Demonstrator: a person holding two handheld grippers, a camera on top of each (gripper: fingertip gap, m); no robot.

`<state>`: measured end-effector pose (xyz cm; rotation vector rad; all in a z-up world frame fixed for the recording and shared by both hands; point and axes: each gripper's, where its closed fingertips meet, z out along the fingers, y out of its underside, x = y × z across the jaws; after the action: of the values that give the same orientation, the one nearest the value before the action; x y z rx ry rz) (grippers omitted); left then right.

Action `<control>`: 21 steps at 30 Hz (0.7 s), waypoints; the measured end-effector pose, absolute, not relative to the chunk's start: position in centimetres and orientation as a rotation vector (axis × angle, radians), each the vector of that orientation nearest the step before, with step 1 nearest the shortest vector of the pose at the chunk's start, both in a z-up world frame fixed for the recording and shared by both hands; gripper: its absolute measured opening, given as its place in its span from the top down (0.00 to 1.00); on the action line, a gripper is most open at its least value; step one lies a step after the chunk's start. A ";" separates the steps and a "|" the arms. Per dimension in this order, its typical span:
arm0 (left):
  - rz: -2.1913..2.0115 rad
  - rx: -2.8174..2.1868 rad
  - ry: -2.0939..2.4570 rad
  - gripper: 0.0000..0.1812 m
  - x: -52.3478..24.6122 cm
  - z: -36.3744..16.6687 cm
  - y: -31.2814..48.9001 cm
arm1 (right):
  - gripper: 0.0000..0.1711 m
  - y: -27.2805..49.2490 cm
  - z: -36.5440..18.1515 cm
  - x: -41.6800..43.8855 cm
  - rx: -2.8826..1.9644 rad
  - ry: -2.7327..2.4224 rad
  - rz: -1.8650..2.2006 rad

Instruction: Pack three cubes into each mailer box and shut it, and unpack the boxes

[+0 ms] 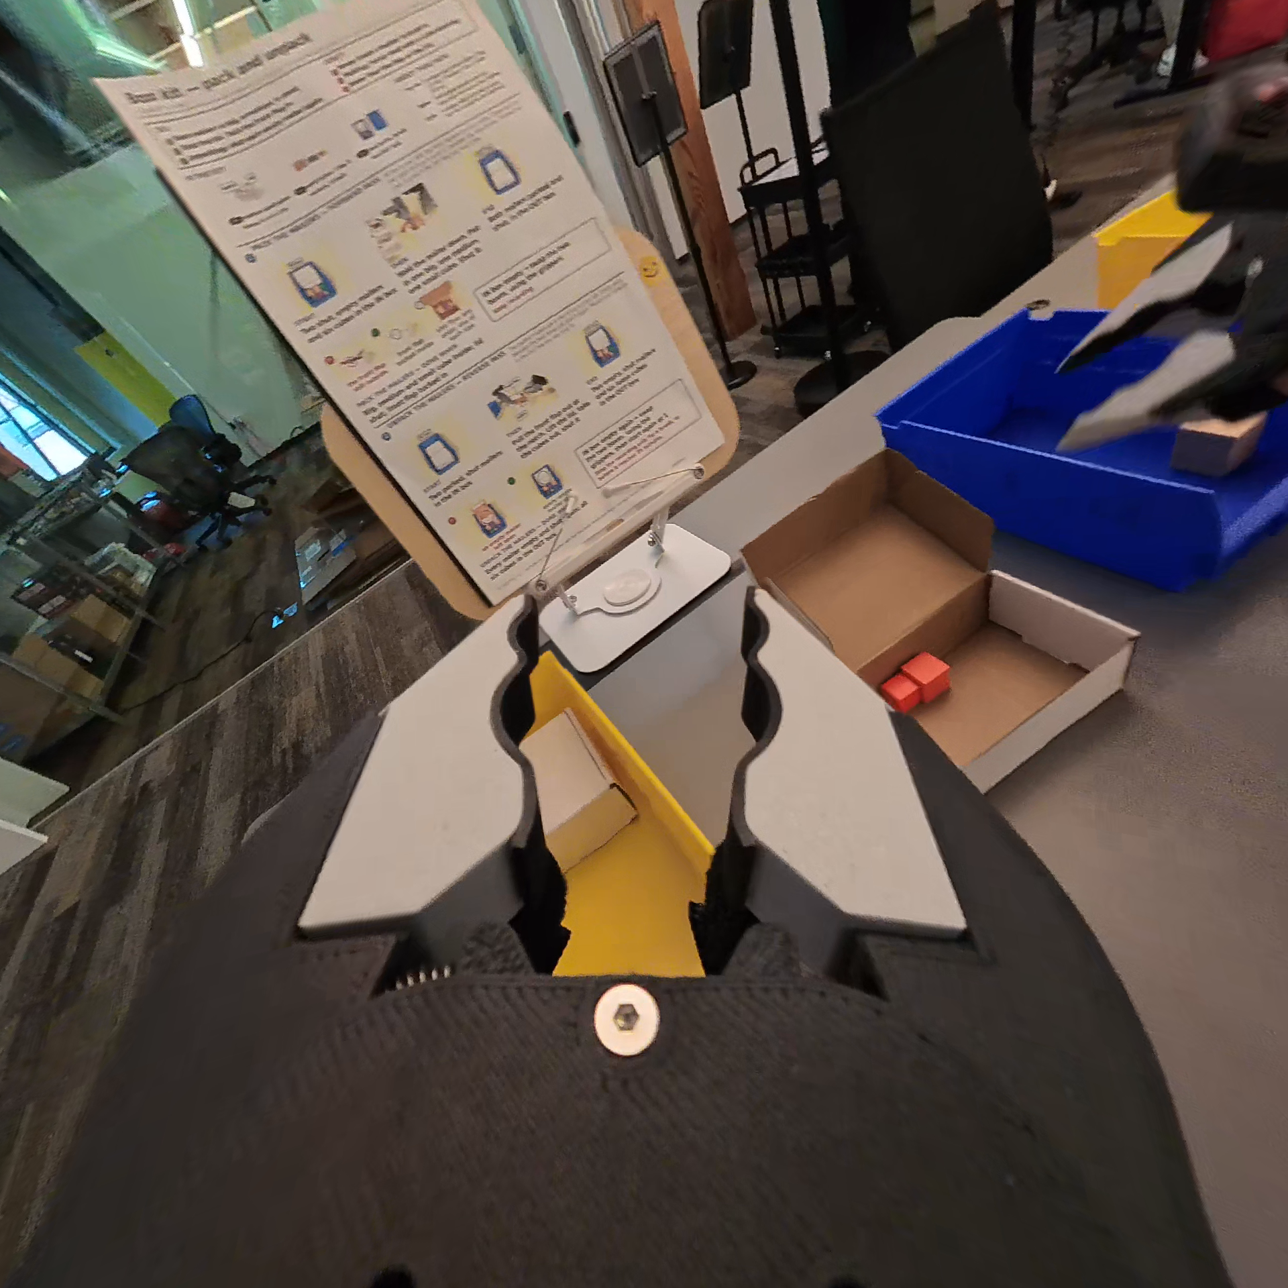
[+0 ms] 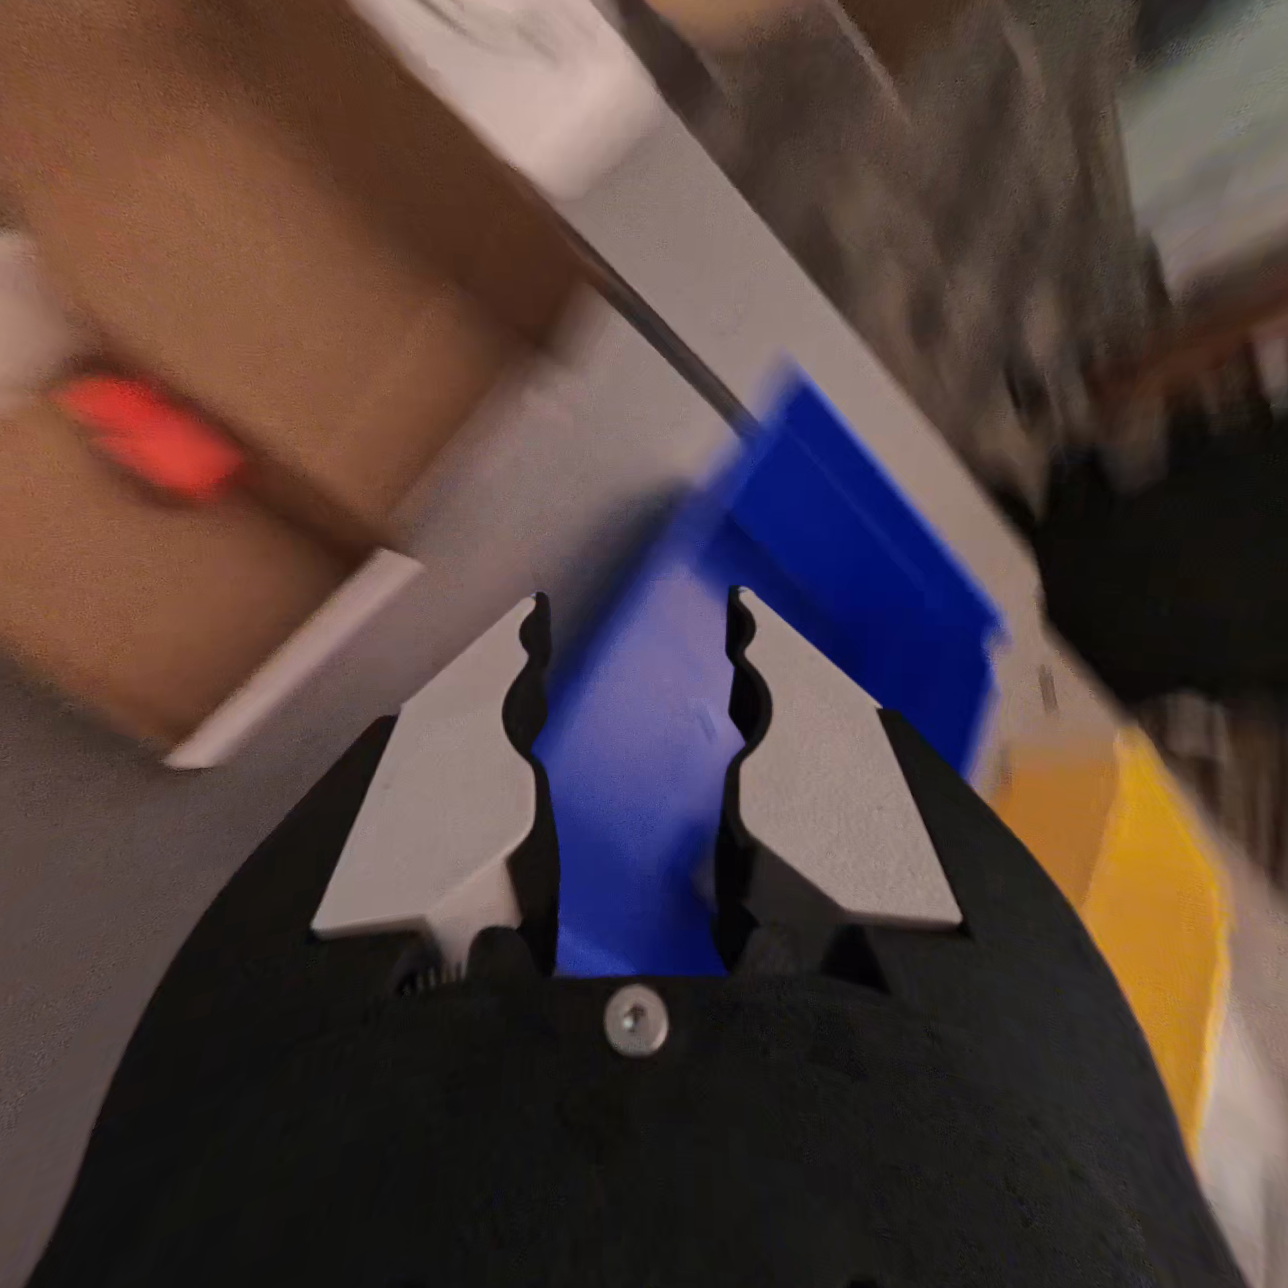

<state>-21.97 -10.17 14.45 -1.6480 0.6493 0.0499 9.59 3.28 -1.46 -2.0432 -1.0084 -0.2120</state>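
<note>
An open mailer box (image 1: 1059,631) lies on the grey table with two red cubes (image 1: 916,679) in its near compartment. My left gripper (image 1: 638,613) is open and empty, held above a yellow bin (image 1: 627,899) that holds a shut mailer box (image 1: 578,787). My right gripper (image 1: 1063,408) is open over the blue bin (image 1: 1045,502), beside a wooden cube (image 1: 1216,446) in it. The right wrist view is blurred. It shows the right gripper (image 2: 638,606) open and empty over the blue bin (image 2: 836,557), with the open mailer box (image 2: 293,662) and the red cubes (image 2: 153,439) to its left.
An instruction sheet on a stand (image 1: 418,279) stands at the table's far edge, behind the left gripper. A second yellow bin (image 1: 1143,244) sits behind the blue bin and also shows in the right wrist view (image 2: 1150,871). Office chairs and stands are beyond the table.
</note>
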 end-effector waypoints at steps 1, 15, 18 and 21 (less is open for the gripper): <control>0.058 -1.651 0.634 0.68 -22.4 14.5 -9.9 | 0.71 1.7 -1.8 4.8 -1.894 -1.235 -0.093; 0.035 -1.676 0.727 0.67 -20.6 13.2 -10.0 | 0.79 -0.4 -14.3 -5.1 -1.742 -1.953 -0.180; 0.033 -1.681 0.738 0.67 -20.3 13.0 -10.0 | 0.79 -0.2 -15.1 -4.9 -1.740 -1.972 -0.247; 0.031 -1.682 0.741 0.66 -20.2 13.0 -10.0 | 0.81 0.2 -15.1 -5.0 -1.723 -1.956 -0.282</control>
<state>-20.23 -10.04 12.99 -1.6816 0.7408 0.0311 -4.96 0.16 -15.14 -1.7230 -1.9561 -0.2823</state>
